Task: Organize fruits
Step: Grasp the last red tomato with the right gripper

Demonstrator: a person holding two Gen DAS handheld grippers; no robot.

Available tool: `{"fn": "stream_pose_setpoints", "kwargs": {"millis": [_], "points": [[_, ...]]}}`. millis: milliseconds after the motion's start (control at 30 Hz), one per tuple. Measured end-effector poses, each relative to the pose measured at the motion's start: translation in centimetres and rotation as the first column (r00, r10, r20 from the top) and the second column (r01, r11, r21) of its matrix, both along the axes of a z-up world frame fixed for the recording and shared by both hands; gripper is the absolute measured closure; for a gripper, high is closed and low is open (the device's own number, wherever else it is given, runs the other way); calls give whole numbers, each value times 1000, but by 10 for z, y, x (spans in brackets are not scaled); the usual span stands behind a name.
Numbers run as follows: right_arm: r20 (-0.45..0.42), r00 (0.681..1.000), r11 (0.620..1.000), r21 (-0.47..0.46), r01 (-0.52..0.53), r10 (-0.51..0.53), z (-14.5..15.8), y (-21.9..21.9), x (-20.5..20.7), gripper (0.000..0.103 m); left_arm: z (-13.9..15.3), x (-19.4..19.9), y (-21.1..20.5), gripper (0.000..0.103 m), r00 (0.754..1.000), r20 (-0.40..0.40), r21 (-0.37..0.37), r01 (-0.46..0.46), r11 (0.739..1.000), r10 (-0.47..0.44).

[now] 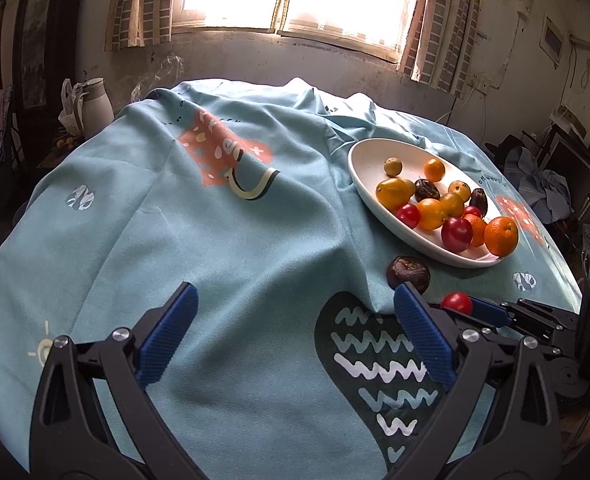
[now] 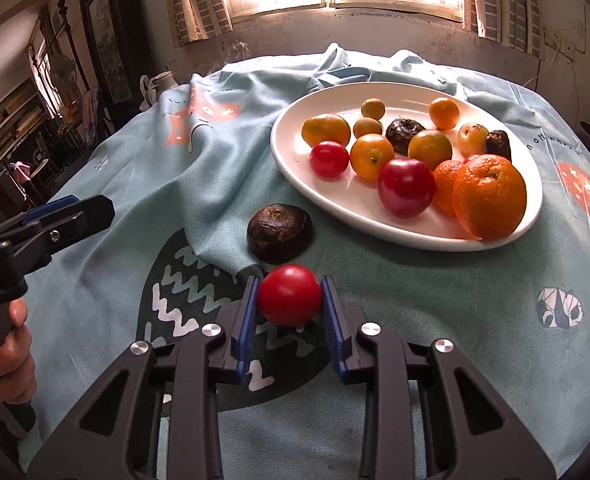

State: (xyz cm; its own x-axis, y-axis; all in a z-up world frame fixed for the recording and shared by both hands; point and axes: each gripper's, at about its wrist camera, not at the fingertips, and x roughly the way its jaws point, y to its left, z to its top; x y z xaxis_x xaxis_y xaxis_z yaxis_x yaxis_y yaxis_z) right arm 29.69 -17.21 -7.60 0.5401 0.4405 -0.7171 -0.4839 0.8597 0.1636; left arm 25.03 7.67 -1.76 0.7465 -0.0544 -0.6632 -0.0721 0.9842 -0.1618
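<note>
On my left, the left gripper (image 1: 295, 344) hangs tilted down over the blue cloth (image 1: 223, 240), jaws spread wide with nothing between them; a hand (image 2: 13, 354) wraps its handle. Just right of it, my right gripper (image 2: 289, 300) also angles downward, its pads pressed on both sides of a small red tomato (image 2: 289, 295) near the table's near edge. The tomato is round, so I can't call a long axis. Beyond it lies a dark wrinkled fruit (image 2: 279, 233), then the white oval plate (image 2: 335, 200) of fruit, far right.
</note>
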Motion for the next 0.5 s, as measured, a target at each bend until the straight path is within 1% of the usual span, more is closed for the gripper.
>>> {"fn": "stream_pose_setpoints", "kwargs": {"millis": [167, 300, 400, 500], "points": [[39, 999, 998, 58, 12, -14, 17, -24, -20, 72, -3, 0, -6, 3, 999, -1, 6, 35, 999, -35], [68, 997, 997, 70, 40, -45, 23, -46, -30, 72, -5, -1, -26, 4, 991, 8, 35, 135, 990, -135], [54, 996, 993, 96, 67, -73, 25, -62, -30, 72, -6, -3, -50, 5, 972, 14, 83, 234, 969, -235], [45, 995, 989, 121, 88, -94, 28, -72, -30, 72, -6, -1, -77, 14, 949, 22, 158, 306, 939, -313]]}}
